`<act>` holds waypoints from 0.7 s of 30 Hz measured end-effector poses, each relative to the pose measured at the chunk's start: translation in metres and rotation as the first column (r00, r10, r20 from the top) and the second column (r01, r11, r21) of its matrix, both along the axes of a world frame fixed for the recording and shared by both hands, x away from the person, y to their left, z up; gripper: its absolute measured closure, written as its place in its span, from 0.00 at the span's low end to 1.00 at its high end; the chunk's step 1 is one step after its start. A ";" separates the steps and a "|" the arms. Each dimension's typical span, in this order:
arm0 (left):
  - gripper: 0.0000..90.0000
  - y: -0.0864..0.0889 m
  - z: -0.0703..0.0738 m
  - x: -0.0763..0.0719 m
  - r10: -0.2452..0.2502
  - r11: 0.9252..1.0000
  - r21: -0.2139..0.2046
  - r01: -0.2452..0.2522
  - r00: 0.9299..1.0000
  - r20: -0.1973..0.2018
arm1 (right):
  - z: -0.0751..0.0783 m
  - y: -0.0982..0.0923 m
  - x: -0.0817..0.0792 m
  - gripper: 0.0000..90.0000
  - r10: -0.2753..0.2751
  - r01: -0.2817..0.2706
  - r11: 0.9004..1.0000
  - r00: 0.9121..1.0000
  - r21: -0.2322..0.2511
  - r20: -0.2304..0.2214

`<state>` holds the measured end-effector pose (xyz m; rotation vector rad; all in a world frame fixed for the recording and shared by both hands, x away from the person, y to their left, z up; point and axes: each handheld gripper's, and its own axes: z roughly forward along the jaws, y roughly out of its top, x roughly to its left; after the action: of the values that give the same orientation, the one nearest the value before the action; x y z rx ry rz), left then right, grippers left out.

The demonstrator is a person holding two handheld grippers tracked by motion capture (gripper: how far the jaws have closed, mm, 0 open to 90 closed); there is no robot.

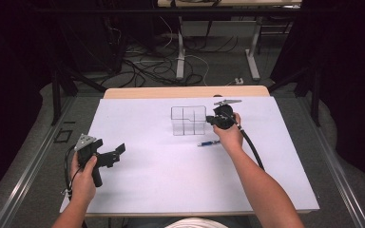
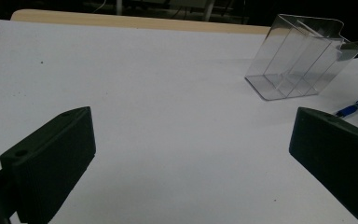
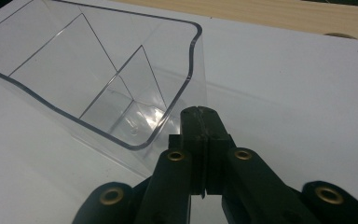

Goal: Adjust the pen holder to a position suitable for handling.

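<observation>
The clear plastic divided organizer (image 1: 188,120) stands empty on the white-covered desk (image 1: 147,180), the blue pen (image 1: 209,143) lying beside it, not yet stowed. The right tool (image 3: 200,116), pressed together and empty, hovers at its rim; the left tool (image 2: 191,154) waits spread.

Pretty dim all round: the room past the table (image 1: 123,190) sinks into near black, while the white top catches soft light from above and looks a bit bluish. Shadows are faint. The clear organizer (image 3: 121,93) picks up small glints on its rim and base in the right gripper view. The near tongs (image 2: 46,163) look soft and murky, with grainy detail everywhere.
</observation>
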<state>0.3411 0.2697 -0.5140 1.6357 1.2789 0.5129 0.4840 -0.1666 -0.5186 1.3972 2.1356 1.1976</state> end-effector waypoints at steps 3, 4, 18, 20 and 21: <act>0.00 0.000 0.000 0.000 0.001 1.000 -0.001 -0.001 1.000 0.000 | 0.000 0.001 0.000 1.00 0.005 -0.005 1.000 1.000 -0.002 0.002; 0.00 0.000 0.000 0.000 0.001 1.000 -0.001 -0.001 1.000 0.001 | 0.000 0.001 0.000 1.00 0.005 -0.005 1.000 1.000 -0.006 0.007; 0.00 0.001 0.000 0.000 0.000 1.000 -0.001 0.000 1.000 -0.001 | 0.000 0.003 0.000 1.00 0.012 -0.012 1.000 1.000 -0.011 0.017; 0.00 0.001 0.000 0.000 0.000 1.000 -0.001 0.000 1.000 0.001 | 0.002 0.001 -0.001 0.99 0.013 -0.012 1.000 1.000 -0.014 0.019; 0.00 0.001 0.000 0.000 -0.001 1.000 -0.001 0.001 1.000 0.000 | 0.004 -0.001 -0.001 0.97 0.004 -0.004 1.000 1.000 -0.021 0.025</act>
<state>0.3410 0.2707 -0.5140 1.6354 1.2785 0.5116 0.4826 -0.1675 -0.5144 1.3622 2.1285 1.1847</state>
